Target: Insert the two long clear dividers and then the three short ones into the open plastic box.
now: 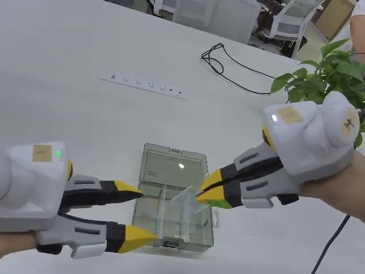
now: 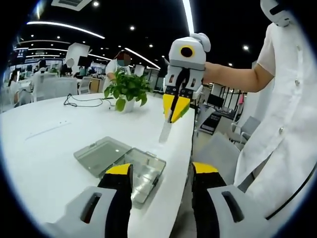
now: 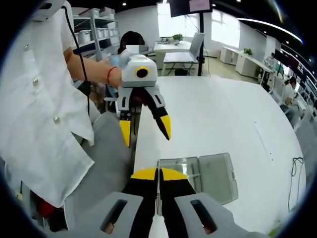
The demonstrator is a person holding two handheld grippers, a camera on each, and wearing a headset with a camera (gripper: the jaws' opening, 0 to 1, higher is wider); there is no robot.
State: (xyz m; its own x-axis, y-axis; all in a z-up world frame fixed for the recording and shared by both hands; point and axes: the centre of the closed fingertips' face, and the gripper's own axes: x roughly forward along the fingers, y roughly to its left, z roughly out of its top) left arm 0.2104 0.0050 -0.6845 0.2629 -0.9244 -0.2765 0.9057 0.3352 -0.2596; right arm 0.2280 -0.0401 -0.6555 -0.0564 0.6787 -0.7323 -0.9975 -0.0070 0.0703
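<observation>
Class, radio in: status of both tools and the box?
Left tool open, at box edge. Right tool shut on divider, over box. Nothing in the way.

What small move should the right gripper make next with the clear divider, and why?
Probably lower it straight down, keeping it upright. The right gripper is shut on the clear plastic divider, which hangs above the open transparent plastic box and is not yet seated; the left gripper is open beside the box.
</observation>
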